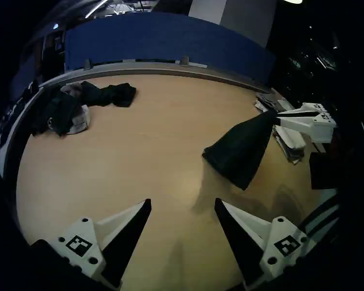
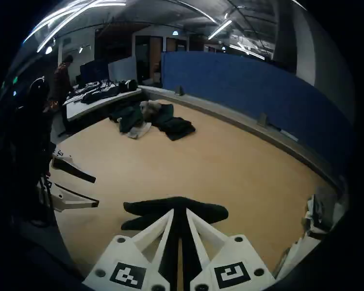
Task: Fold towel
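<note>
A dark towel (image 1: 240, 150) hangs in a cone from my right gripper (image 1: 278, 116), its lower end brushing the wooden table (image 1: 148, 155). In the right gripper view the same towel (image 2: 201, 211) spreads just past my right gripper (image 2: 180, 212), which is shut on its edge. My left gripper (image 1: 181, 201) stands open over bare table, left of the towel and apart from it, nothing between its fingers. It appears again at the left of the right gripper view, left gripper (image 2: 95, 192), fingers spread.
A heap of dark and light cloths (image 1: 80, 104) lies at the table's far left, also seen as the heap (image 2: 153, 119). A blue partition (image 1: 172, 41) runs along the far edge. Stacked folded cloths (image 2: 320, 208) sit at the right edge.
</note>
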Demonstrator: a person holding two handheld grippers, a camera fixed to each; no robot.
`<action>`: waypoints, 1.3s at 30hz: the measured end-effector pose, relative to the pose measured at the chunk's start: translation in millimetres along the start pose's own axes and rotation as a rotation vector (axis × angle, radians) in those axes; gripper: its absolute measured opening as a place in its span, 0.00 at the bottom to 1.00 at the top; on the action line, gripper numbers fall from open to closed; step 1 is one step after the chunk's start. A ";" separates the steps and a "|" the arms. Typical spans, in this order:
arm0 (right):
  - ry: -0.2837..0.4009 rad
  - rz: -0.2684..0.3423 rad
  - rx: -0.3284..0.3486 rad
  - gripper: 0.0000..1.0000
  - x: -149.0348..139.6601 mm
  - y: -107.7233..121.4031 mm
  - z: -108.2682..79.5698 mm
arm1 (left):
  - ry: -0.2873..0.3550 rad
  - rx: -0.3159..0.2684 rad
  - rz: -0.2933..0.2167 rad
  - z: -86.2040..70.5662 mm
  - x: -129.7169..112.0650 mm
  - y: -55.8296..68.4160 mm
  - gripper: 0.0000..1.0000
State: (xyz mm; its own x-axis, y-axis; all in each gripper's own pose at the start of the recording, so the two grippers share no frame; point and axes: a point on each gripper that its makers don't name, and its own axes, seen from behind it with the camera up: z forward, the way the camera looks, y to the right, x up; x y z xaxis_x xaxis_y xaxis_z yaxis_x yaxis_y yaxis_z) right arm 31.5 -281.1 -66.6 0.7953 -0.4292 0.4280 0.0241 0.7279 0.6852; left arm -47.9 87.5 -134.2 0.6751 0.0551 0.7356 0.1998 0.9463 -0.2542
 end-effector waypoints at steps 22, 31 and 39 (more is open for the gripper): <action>0.059 0.007 -0.058 0.02 21.7 27.5 -39.2 | 0.014 -0.015 0.015 -2.0 8.7 16.7 0.97; 0.083 0.036 -0.109 0.02 24.6 59.8 -60.3 | 0.012 -0.022 0.020 0.7 9.6 24.4 0.97; 0.093 0.062 -0.171 0.02 21.6 106.3 -84.6 | 0.008 -0.021 0.028 3.8 10.4 29.0 0.97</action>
State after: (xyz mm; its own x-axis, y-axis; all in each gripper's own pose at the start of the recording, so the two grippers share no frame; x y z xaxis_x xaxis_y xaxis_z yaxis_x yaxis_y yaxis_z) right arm 102.5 -167.7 -34.3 0.8510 -0.3355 0.4041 0.0701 0.8350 0.5457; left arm -37.8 116.7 -131.6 0.6865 0.0789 0.7228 0.1956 0.9374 -0.2882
